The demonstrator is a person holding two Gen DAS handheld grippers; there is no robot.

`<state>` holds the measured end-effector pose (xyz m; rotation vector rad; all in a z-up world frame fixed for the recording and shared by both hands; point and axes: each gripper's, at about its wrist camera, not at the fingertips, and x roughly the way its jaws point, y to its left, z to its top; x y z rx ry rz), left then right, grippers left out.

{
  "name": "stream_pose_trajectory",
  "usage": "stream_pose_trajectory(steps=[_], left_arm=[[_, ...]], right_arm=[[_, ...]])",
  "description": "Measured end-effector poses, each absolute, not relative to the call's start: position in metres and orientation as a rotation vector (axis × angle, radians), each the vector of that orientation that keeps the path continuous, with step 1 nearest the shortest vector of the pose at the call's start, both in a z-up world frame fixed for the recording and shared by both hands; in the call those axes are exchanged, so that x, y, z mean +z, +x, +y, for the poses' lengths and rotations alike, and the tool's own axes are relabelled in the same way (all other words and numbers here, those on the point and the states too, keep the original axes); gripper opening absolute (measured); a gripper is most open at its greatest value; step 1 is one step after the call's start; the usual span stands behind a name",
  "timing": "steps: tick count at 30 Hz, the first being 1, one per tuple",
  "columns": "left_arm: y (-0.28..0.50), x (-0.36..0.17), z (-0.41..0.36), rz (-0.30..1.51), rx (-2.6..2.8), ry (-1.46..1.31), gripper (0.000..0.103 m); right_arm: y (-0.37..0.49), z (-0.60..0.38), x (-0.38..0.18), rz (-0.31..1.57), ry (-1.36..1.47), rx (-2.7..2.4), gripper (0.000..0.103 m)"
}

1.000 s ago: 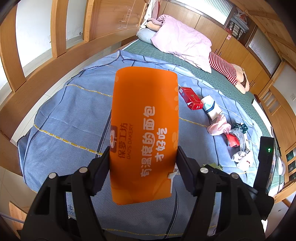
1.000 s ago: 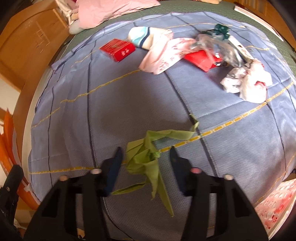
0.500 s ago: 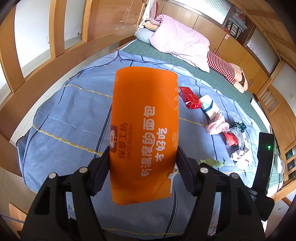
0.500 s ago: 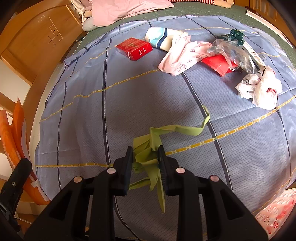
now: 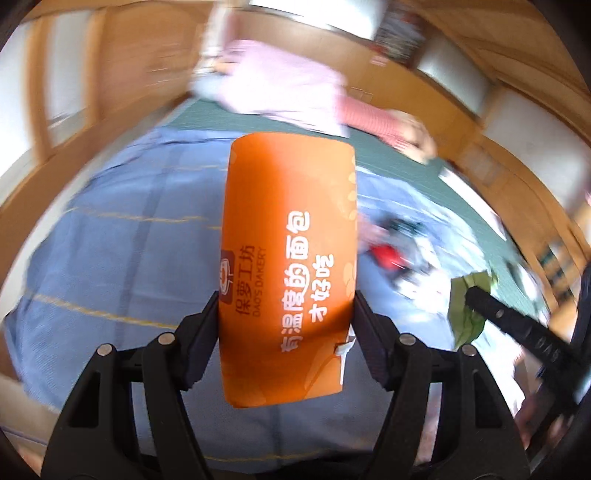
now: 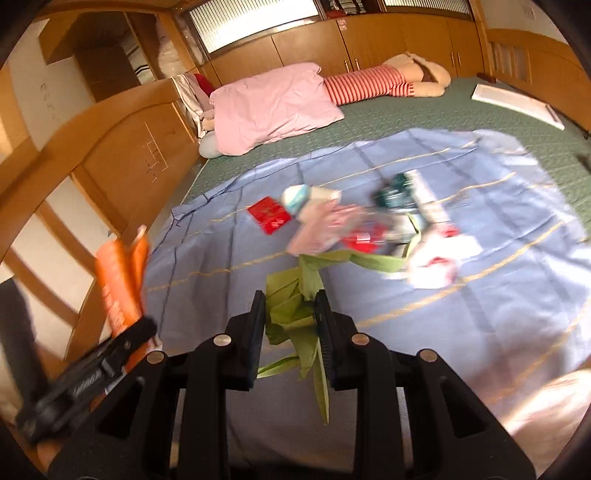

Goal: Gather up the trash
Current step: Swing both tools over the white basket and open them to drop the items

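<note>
Left claw (image 5: 284, 317) clamped on orange bag (image 5: 290, 258); right claw (image 6: 290, 314) clamped on green wrapper (image 6: 295, 295), lifted off blue sheet (image 6: 207, 258); remaining litter at 1 o'clock

Walls: honey-coloured wooden cabinets (image 6: 373, 40) line the far side.
Windows: ribbed glass panes (image 6: 255, 22) above them glow with daylight.
Bed: green mattress cover (image 6: 399, 114), blue sheet (image 6: 480, 206) spread on top.
Headboard: curved wood (image 6: 122, 147) at left.
Bedding: pink quilt (image 6: 273, 107) beside it.
</note>
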<state>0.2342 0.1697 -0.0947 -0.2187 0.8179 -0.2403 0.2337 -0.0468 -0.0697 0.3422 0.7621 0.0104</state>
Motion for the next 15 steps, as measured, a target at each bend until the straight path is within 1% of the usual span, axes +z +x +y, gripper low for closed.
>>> stream_pose_trajectory(steps=[2,6,9,10,11,12,13,15], left_arm=[[0.226,-0.092,0.15,0.819,-0.349,-0.188,0.068],[0.201,-0.086,0.099,0.821,-0.645,-0.129,0.068],[0.184,-0.088,0.068,0.846,-0.818,-0.117,0.068],[0.177,-0.09,0.056,0.866,-0.885,-0.118,0.068],[0.17,-0.094,0.044,0.893,-0.947,-0.122,0.068],[0.163,-0.098,0.032,0.922,-1.003,-0.123,0.068],[0.158,-0.1,0.023,0.938,-1.037,-0.12,0.068],[0.144,-0.106,0.003,0.966,-1.116,-0.107,0.069]], right_arm=[[0.202,-0.082,-0.059,0.777,0.309,-0.018,0.028],[0.144,-0.139,-0.06,0.864,0.236,-0.166,0.028],[0.105,-0.171,-0.083,1.027,0.255,-0.225,0.029],[0.095,-0.177,-0.095,1.096,0.257,-0.233,0.034],[0.084,-0.182,-0.114,1.206,0.253,-0.232,0.043],[0.077,-0.185,-0.126,1.271,0.251,-0.216,0.049],[0.068,-0.188,-0.138,1.334,0.252,-0.201,0.057],[0.054,-0.197,-0.14,1.338,0.261,-0.252,0.062]])
